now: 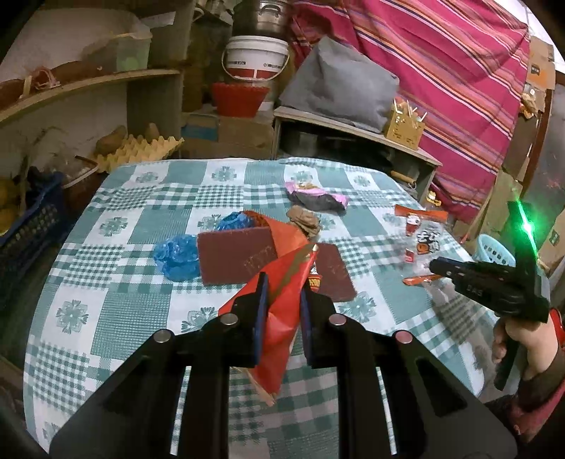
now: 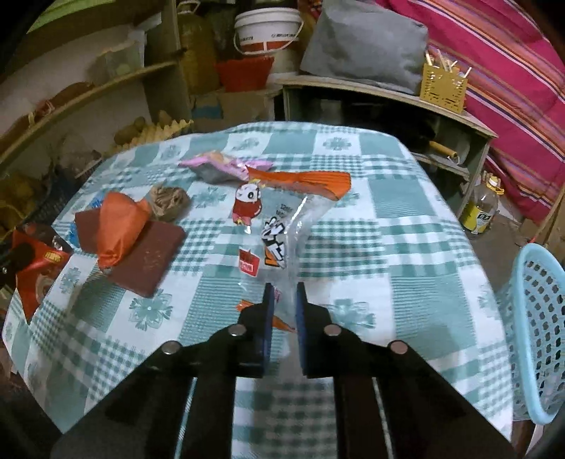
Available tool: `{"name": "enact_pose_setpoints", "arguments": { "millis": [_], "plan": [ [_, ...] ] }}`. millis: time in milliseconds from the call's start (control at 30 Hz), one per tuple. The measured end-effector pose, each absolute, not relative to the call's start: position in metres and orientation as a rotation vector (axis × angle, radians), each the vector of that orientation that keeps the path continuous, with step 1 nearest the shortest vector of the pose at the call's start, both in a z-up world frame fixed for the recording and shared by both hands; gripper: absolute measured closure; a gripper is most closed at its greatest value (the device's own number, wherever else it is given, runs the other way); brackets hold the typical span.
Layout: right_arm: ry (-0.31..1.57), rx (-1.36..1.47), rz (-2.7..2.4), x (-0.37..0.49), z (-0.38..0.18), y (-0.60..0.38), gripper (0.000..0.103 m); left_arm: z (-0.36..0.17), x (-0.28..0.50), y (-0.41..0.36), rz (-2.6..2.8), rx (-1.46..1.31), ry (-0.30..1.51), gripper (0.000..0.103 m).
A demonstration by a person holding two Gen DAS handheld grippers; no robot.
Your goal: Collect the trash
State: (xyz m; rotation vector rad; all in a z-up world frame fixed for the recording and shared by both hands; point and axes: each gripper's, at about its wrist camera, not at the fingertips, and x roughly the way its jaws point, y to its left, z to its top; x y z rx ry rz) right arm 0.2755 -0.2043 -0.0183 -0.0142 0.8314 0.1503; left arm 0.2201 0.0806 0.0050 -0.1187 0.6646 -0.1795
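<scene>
My left gripper [image 1: 282, 293] is shut on a red snack packet [image 1: 279, 328], which hangs above the green-checked tablecloth [image 1: 106, 282]; the same packet [image 2: 35, 272] shows at the left edge of the right wrist view. My right gripper [image 2: 284, 296] is shut on the near end of a clear printed wrapper [image 2: 282, 233] that lies on the cloth. In the left wrist view a hand holds that right gripper [image 1: 436, 268] at the table's right side. More trash lies beyond: a pink wrapper [image 2: 226, 166], an orange wrapper [image 2: 310, 180], brown crumpled paper [image 2: 167, 199] and blue crumpled plastic [image 1: 178, 254].
Two maroon booklets [image 2: 148, 261] lie mid-table with crumpled orange paper [image 2: 122, 226] on them. A light blue perforated basket [image 2: 536, 325] stands off the table's right edge. Shelves, a white bucket [image 2: 268, 28] and a grey cushion [image 2: 363, 46] crowd the far side.
</scene>
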Motion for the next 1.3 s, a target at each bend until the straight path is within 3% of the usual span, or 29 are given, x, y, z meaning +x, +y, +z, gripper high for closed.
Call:
{"name": "enact_pose_setpoints", "arguments": {
  "millis": [433, 867, 1300],
  "plan": [
    [0.738, 0.04, 0.109, 0.235, 0.016, -0.295, 0.091, 0.041, 0.214, 0.019, -0.167, -0.064, 0.599, 0.088],
    [0.695, 0.085, -0.018, 0.199, 0.034, -0.404, 0.098, 0.047, 0.23, -0.088, -0.291, -0.062, 0.605, 0.088],
    [0.676, 0.164, -0.088, 0.171, 0.041, -0.478, 0.098, 0.06, 0.231, -0.177, -0.428, -0.034, 0.58, 0.088]
  ]
}}
